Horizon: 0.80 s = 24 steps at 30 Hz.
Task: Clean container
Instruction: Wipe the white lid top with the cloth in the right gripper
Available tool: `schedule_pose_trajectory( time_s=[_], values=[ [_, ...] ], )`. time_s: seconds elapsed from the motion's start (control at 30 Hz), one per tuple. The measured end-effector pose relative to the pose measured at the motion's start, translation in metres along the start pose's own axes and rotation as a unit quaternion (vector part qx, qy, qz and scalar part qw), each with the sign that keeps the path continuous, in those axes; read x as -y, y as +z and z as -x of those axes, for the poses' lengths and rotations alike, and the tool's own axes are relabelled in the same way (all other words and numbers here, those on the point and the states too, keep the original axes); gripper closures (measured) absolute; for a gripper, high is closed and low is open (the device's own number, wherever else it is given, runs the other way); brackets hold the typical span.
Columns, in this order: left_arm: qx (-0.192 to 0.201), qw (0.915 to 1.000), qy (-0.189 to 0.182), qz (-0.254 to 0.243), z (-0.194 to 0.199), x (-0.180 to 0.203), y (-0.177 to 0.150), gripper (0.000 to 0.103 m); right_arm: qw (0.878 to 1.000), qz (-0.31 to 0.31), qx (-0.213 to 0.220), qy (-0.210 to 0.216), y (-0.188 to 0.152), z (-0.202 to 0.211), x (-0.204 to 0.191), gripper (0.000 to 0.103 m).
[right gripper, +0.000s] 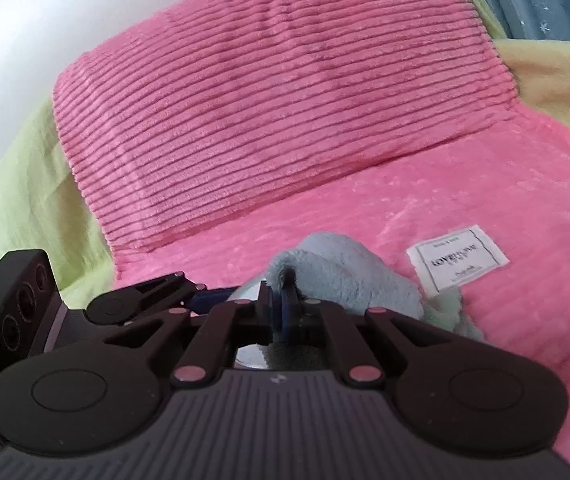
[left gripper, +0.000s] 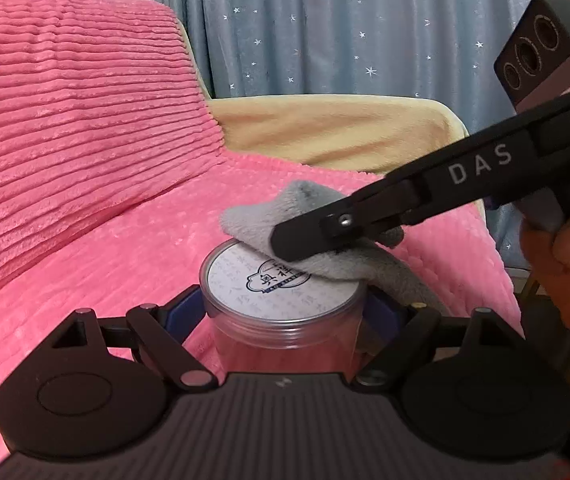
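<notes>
A: Where is the container, and what has hold of it?

B: Your left gripper [left gripper: 283, 312] has it. The clear plastic jar [left gripper: 285, 332] stands upright between the two fingers, blue pads pressed to either side of its wall just under the lid. Jaws closed on the jar. It sits on the pink ribbed blanket [left gripper: 133, 264], near the front edge of the scene.

A: And the lid?

B: On. The white printed lid [left gripper: 273, 284] faces up, dark blue emblem at its middle. The far right part of it is covered.

A: Covered by what?

B: The grey plush cloth [left gripper: 281, 216]. Your right gripper [left gripper: 305, 242] reaches in from the right and pinches that cloth; the cloth lies on the lid's far right rim and trails down the jar's right side. From the right wrist view, your right gripper [right gripper: 283, 304] has its jaws drawn tight on a fold of the cloth [right gripper: 345, 276], which looks pale blue there.

A: Surroundings?

B: A pink ribbed cushion [left gripper: 73, 112] stands far left. A white fabric label [right gripper: 459, 258] is sewn on the blanket to the right. Blue star-print curtain [left gripper: 345, 28] behind.
</notes>
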<state>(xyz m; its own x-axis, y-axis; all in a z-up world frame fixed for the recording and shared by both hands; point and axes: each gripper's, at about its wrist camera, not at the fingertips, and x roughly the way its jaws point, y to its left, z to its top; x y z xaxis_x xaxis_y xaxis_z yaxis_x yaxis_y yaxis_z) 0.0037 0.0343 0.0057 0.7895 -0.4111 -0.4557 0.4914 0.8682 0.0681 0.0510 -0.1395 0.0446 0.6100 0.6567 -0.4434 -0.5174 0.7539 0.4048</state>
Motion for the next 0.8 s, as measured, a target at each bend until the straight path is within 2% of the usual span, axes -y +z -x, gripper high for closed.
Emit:
schedule_pose_trajectory(
  time_s=[0.17,0.33,0.43,0.53,0.8],
  values=[
    [0.003,1.0000,0.000,-0.003,-0.002,0.001,-0.001,0.018,0.999,-0.007,-0.020,0.028,-0.005,0.009,0.000,0.100],
    [0.005,0.9999,0.002,-0.016,-0.001,0.004,-0.003,0.018,0.997,-0.018,-0.028,0.063,-0.007,-0.006,-0.007,0.101],
    [0.005,0.9998,0.004,-0.019,-0.001,0.006,-0.004,0.018,0.997,-0.032,-0.018,0.067,-0.004,-0.019,-0.006,0.102],
    [0.008,0.9998,0.006,-0.018,-0.001,0.007,-0.005,0.018,0.998,-0.033,-0.003,0.048,0.000,-0.027,-0.007,0.103],
    [0.010,0.9998,0.005,-0.016,-0.002,0.007,-0.004,0.018,0.999,0.009,0.030,-0.045,0.002,-0.019,0.000,0.103]
  ],
)
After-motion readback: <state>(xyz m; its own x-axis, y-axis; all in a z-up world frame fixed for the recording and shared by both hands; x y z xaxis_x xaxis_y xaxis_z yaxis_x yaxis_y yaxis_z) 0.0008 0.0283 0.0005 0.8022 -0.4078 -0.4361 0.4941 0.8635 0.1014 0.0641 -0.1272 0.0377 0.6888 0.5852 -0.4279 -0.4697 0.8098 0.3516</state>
